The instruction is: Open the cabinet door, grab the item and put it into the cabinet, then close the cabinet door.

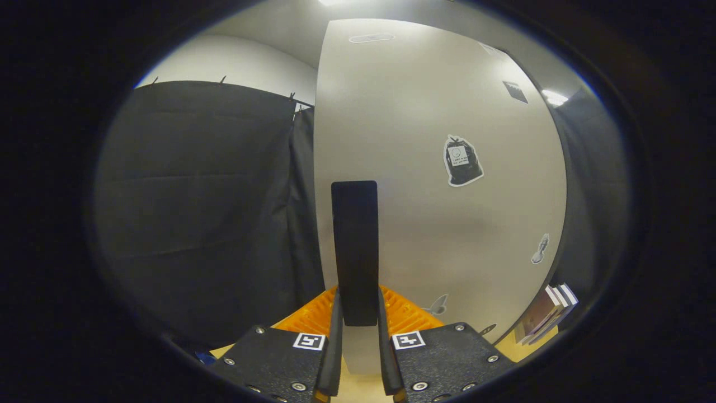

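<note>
- Both fingers of the gripper (358, 341) rise from the bottom of the view, each on a dark plate studded with screws and carrying a small square black-and-white marker; they stand close together, one against each side of the black handle (354, 252), clenched on it
- black handle: a tall, upright flat bar, its lower end sitting between the fingers and its upper end reaching up in front of the cabinet door (436, 184); it stands near the door's edge on the side of the dark curtain
- cabinet door: a broad, pale grey panel just beyond the fingers; whether it stands ajar or closed I cannot tell
- stickers on the door: a larger one with a black shape and white outline (462, 160) carries a small white label, its writing too small to read; a small grey one (540, 249) lies lower, near the far edge; another pale one (438, 305) sits just beside the finger plate; no brand name is legible anywhere
- orange ridged part (313, 318) shows just behind the fingers on both sides of the handle
- books (545, 315), a few stacked and leaning, lie on a tan surface past the door's far edge
- dark curtain (201, 212) hangs to the other side of the door, clipped along its top.
</note>
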The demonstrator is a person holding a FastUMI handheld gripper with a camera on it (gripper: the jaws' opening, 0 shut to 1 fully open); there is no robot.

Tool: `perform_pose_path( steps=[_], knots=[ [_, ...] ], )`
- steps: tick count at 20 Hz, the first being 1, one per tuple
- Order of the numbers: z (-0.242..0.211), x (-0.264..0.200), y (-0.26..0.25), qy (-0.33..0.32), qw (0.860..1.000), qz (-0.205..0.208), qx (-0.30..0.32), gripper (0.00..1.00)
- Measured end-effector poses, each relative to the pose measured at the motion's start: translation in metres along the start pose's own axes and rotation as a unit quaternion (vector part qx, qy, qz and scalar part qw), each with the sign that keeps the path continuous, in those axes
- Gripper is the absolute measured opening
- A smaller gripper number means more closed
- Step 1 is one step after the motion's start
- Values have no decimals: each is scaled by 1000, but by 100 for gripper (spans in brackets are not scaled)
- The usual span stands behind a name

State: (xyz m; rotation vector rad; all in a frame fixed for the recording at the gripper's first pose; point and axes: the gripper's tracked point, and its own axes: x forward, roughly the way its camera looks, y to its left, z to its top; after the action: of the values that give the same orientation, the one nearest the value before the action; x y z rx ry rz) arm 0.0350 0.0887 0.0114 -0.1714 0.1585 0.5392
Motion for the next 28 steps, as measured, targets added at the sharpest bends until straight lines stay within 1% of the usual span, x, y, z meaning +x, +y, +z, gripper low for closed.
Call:
perform_pose_path(
  steps=[5,10,15,22,25,28],
  knots=[
    [-3,-3,-7,1,998,60,-2,29],
    [-2,-13,-12,4,994,113,-2,29],
    [-4,-19,-20,5,988,153,0,29],
    [-6,-30,-34,3,985,172,0,29],
    [-7,-36,-42,2,986,167,2,29],
    [-7,-43,-51,0,988,152,8,29]
  ],
)
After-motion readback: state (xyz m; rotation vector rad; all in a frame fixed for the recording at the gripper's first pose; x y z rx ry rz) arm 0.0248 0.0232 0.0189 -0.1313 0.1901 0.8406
